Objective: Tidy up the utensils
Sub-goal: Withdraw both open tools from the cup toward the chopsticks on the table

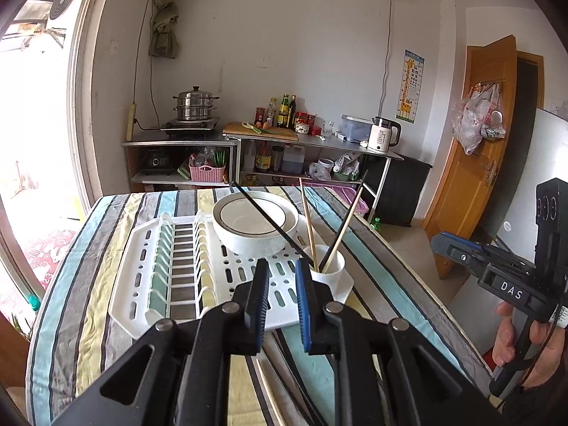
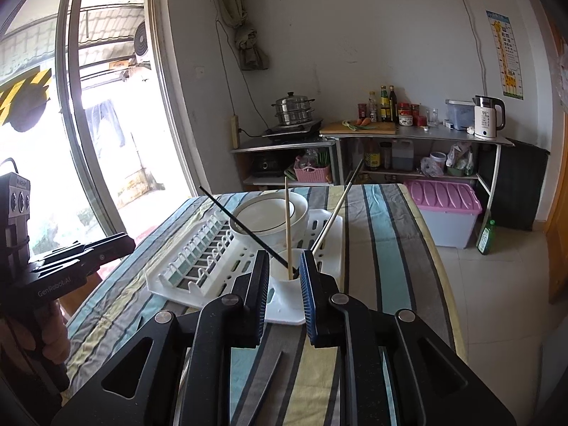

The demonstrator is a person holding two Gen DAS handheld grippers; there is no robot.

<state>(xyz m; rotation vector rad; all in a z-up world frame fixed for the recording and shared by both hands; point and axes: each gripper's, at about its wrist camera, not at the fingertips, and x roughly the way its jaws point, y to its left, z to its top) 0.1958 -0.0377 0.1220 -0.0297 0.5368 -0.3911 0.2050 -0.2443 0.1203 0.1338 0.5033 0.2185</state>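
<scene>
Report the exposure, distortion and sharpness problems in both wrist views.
Left wrist view: the window at the left edge is blown out to white and fisheye bends the orange wooden door. Right wrist view: the sliding glass window glares and its frame curves; the white plastic dish rack stays sharp.

Table (image 1: 106, 284) under a striped cloth (image 1: 81, 319), white dish rack (image 1: 142, 266) flat on it at centre, loose chopsticks (image 1: 269, 390) on the cloth at the rack's six o'clock, partly hidden, count unclear
</scene>
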